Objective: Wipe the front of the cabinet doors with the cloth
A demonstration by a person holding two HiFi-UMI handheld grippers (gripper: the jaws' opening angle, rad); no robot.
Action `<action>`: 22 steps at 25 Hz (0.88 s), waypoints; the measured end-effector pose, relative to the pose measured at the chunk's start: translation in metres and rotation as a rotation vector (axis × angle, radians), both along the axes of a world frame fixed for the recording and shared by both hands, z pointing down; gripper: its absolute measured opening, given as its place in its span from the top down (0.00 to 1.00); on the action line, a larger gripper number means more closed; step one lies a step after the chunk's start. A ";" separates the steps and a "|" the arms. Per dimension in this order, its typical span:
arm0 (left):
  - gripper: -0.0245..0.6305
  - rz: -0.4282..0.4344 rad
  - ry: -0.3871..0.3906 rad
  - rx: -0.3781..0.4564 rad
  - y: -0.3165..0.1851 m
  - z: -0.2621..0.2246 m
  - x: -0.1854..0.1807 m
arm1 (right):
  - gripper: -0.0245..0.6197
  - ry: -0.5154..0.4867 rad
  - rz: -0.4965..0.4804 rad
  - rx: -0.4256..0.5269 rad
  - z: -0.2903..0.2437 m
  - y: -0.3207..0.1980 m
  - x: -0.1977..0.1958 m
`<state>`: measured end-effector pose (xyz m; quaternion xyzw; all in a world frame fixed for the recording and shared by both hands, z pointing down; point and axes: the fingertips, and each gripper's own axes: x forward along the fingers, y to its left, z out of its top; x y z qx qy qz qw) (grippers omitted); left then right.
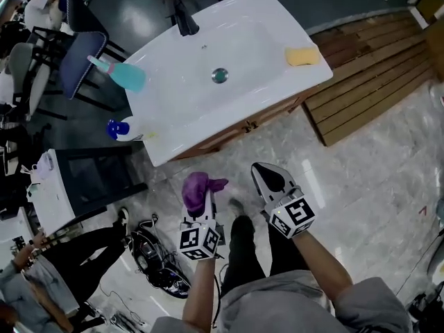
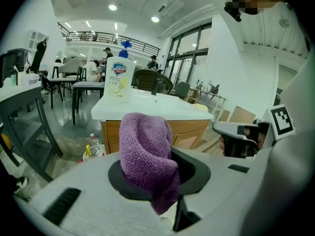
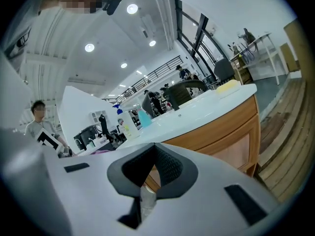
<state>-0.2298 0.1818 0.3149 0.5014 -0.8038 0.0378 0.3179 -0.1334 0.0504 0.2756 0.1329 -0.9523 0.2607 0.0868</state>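
cloth (image 2: pixel 146 157): purple terry, looks soft, light, limp; likely no slip risk | left gripper (image 1: pixel 199 201): jaws closed on bunched middle, loose end flopping over | right gripper (image 3: pixel 155 167): jaws together, empty | doors (image 2: pixel 189 134): ahead under basin, cloth well apart from them | grip judgement: hold the bunch, not an edge

The only print that reads is on the white pump bottle (image 2: pixel 117 80) at the left end of the basin top (image 2: pixel 147 110). Its label carries a blue brand badge with letters too small to make out, and under it what reads as 99.9% in blue. The left gripper's cube (image 1: pixel 200 240) and the right gripper's cube (image 1: pixel 295 216) bear black-and-white square code markers, without letters or numbers.
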 end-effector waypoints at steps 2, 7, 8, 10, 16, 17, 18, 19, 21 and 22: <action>0.84 -0.007 -0.006 -0.007 -0.002 0.013 -0.009 | 0.95 -0.011 -0.003 0.000 0.007 -0.001 -0.008; 0.84 0.000 -0.014 -0.022 0.000 0.048 -0.023 | 0.95 -0.020 -0.002 0.022 0.029 0.001 -0.020; 0.84 0.002 -0.015 -0.029 0.001 0.056 -0.026 | 0.95 -0.019 0.005 0.022 0.034 0.002 -0.021; 0.84 0.000 -0.017 -0.041 0.005 0.070 -0.033 | 0.95 -0.017 0.024 0.016 0.045 0.004 -0.023; 0.84 -0.001 -0.021 -0.038 0.005 0.105 -0.056 | 0.95 -0.034 0.089 -0.028 0.081 0.011 -0.028; 0.84 0.004 -0.024 -0.038 0.005 0.110 -0.059 | 0.95 -0.037 0.098 -0.035 0.086 0.012 -0.029; 0.84 0.010 -0.026 -0.037 0.003 0.115 -0.061 | 0.95 -0.040 0.108 -0.040 0.091 0.013 -0.029; 0.84 0.017 -0.028 -0.038 0.002 0.119 -0.062 | 0.95 -0.041 0.118 -0.044 0.096 0.013 -0.029; 0.84 0.034 -0.028 -0.041 -0.001 0.126 -0.065 | 0.95 -0.040 0.134 -0.049 0.103 0.015 -0.029; 0.84 0.041 -0.028 -0.044 -0.001 0.129 -0.066 | 0.95 -0.041 0.140 -0.051 0.106 0.017 -0.029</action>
